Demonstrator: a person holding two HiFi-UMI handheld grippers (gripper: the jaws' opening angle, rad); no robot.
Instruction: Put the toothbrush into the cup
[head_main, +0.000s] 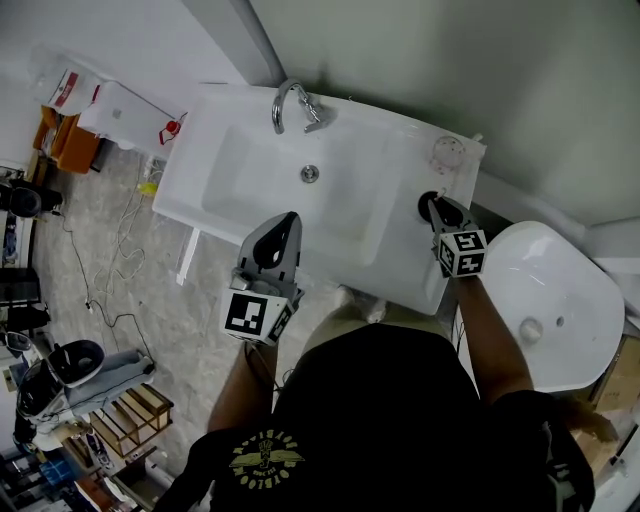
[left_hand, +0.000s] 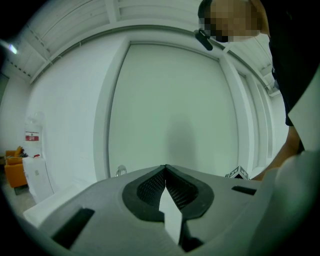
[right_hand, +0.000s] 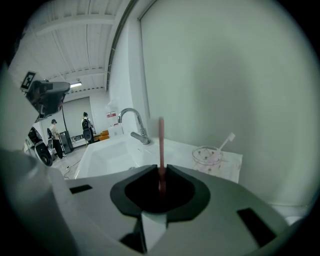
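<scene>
- While the right tongs (right_hand: 161, 168) hang over the right end of the white worktop (head_main: 404, 258), their jaws are pinched narrow on a slim pink toothbrush (right_hand: 161, 142).
- The pink toothbrush stands upright between the jaws. Its top end is blurred.
- It is not in the cup. The clear dotted plastic cup (right_hand: 207, 156) sits ahead and to the right, at the back right corner of the worktop by the wall.
- A white toothbrush (right_hand: 228, 141) leans in the cup, head up to the right.
- The left tongs (left_hand: 165, 168) are closed tip to tip with nothing between them, and they are held over the white sink basin (head_main: 262, 172).
- A curved chrome tap (head_main: 291, 104) stands at the basin's back edge.
</scene>
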